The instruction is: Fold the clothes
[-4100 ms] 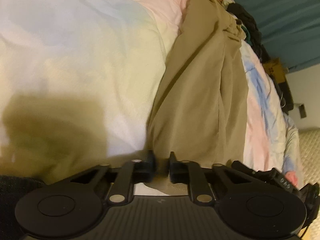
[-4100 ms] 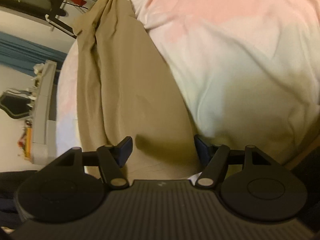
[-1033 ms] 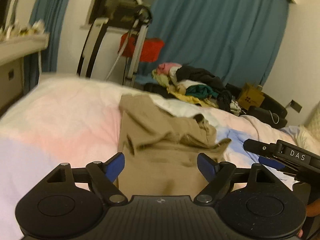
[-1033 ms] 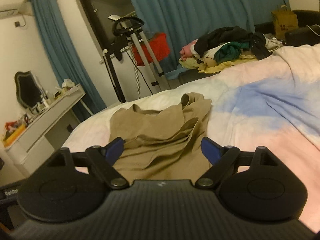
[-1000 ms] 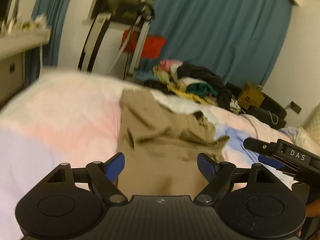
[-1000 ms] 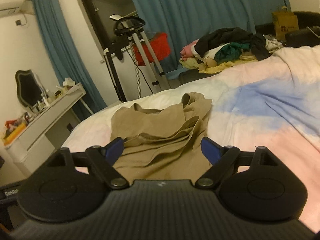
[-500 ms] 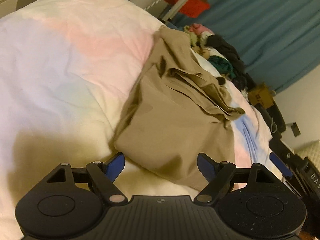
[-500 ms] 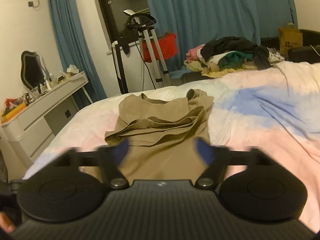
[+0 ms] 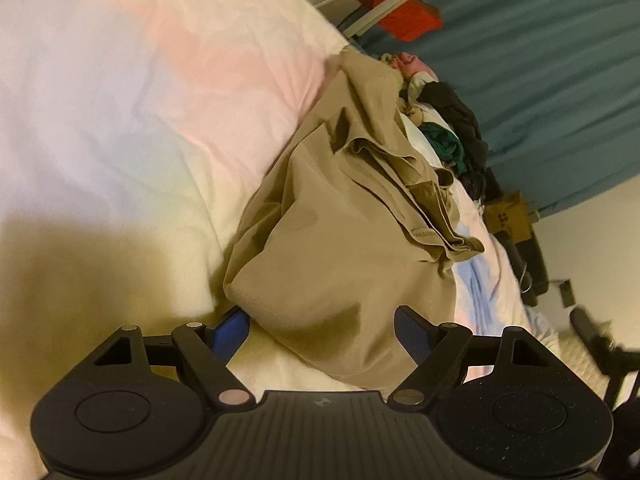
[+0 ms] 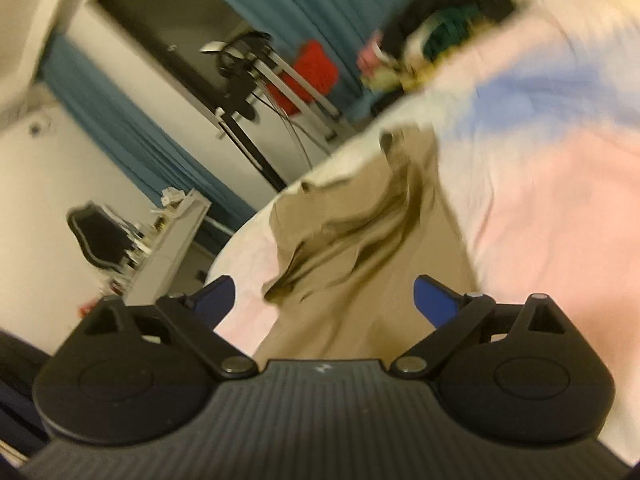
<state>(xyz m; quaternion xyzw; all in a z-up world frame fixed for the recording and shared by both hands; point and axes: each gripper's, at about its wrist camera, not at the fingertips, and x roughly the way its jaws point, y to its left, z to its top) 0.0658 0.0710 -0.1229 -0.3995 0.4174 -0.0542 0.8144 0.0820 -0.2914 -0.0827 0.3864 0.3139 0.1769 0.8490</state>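
A khaki garment (image 9: 344, 248) lies folded over on the pastel bed cover (image 9: 132, 120), its far end bunched into ridges. My left gripper (image 9: 320, 330) hovers open just above the garment's near folded edge, blue pads apart and empty. In the blurred, tilted right wrist view the same khaki garment (image 10: 360, 264) runs away from my right gripper (image 10: 324, 300). Its jaws are opening wide, the pads stand clear of the cloth and nothing is gripped between them.
A heap of mixed clothes (image 9: 440, 120) lies beyond the garment's far end, in front of a teal curtain (image 9: 560, 60). A metal stand with a red item (image 10: 316, 68) and a white dresser (image 10: 168, 240) stand past the bed's edge. The other gripper (image 9: 600, 340) shows at the right.
Both wrists have rolled, so the room now looks tilted. The left gripper has dropped toward the garment's near fold. The right gripper's jaws blurred half a second ago and now stand wider.
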